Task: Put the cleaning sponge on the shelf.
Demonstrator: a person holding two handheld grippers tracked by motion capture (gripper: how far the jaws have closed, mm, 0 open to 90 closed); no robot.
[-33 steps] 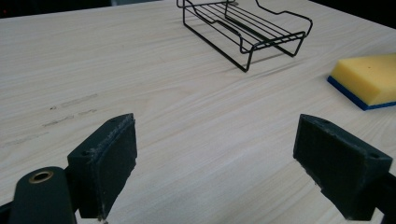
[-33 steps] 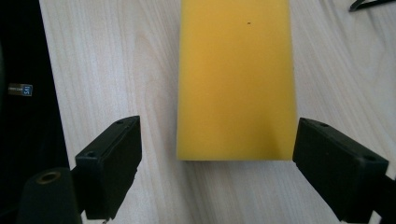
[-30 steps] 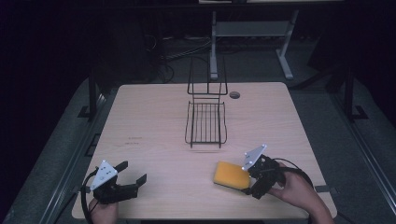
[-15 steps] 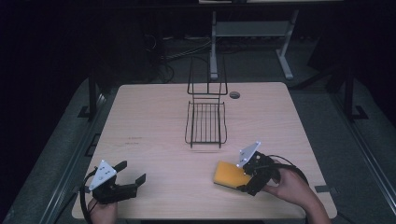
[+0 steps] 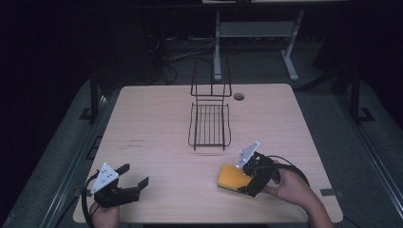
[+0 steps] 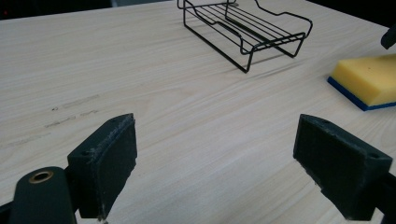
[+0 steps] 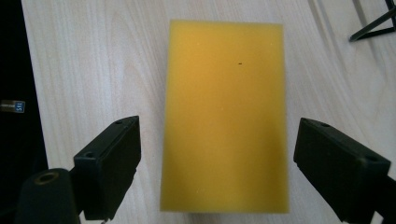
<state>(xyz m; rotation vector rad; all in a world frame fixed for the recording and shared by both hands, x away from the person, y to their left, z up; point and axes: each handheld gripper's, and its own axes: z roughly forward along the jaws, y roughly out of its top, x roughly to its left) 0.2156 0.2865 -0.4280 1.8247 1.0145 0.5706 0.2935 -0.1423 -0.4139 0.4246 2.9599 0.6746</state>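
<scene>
One yellow sponge (image 5: pixel 231 176) near right on the table (image 5: pixel 157 123). One black wire rack (image 5: pixel 209 124) at far centre. Two grippers: left gripper (image 5: pixel 133 183) near left, right gripper (image 5: pixel 245 178) near right by the sponge. One round hole (image 5: pixel 239 96) at the table's far edge.

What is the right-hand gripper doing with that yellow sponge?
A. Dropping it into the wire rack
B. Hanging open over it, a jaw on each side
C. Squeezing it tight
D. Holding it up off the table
B: in the right gripper view the right gripper has its jaws spread either side of the sponge, which lies flat on the table.
</scene>
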